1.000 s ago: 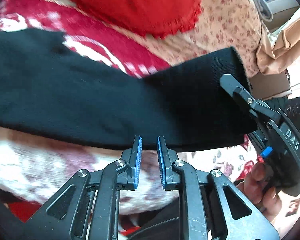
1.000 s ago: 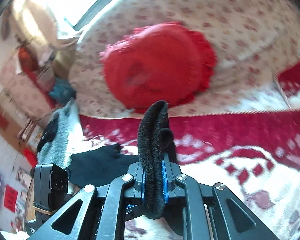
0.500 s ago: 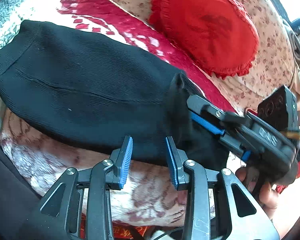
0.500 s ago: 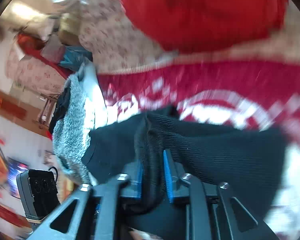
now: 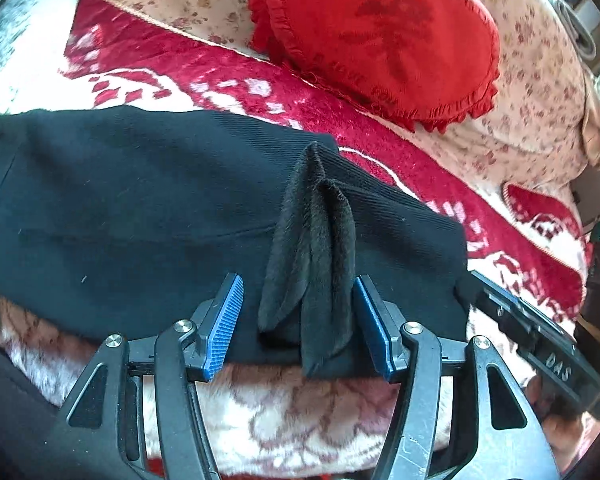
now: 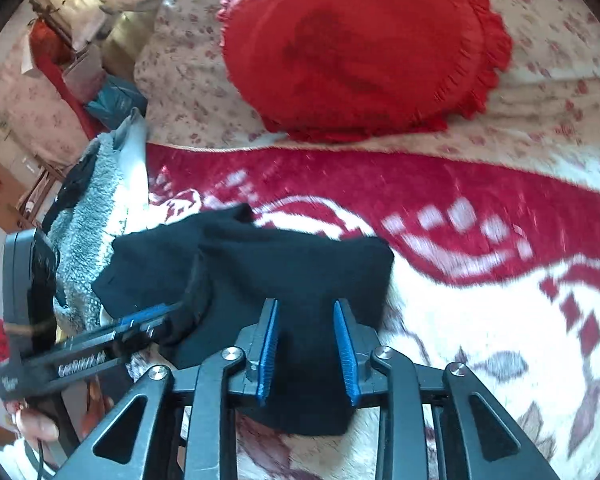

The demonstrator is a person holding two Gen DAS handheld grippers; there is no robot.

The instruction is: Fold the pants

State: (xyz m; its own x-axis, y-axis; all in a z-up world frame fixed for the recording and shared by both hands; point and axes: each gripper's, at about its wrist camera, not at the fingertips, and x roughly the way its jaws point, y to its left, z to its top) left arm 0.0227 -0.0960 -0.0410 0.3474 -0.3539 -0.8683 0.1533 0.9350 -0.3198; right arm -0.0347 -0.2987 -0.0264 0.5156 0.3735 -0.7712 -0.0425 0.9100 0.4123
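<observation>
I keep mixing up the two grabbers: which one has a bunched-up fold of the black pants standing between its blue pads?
The left gripper: a fuzzy ridge of the black pants rises between its open pads. The right gripper stands over flat cloth.

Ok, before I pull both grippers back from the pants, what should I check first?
1. Left gripper free of cloth: cannot tell. Its jaws have just been opening, but a ridge of the pants stands between them, close to one pad.
2. Right gripper free: ok. Its jaws are apart, having just closed a little; the cloth lies flat between them, unpinched.
3. Pants on the blanket: ok.
4. Fold flat: not ok, the ridge sticks up.
5. Cushion clear of the pants: ok, apart.
</observation>
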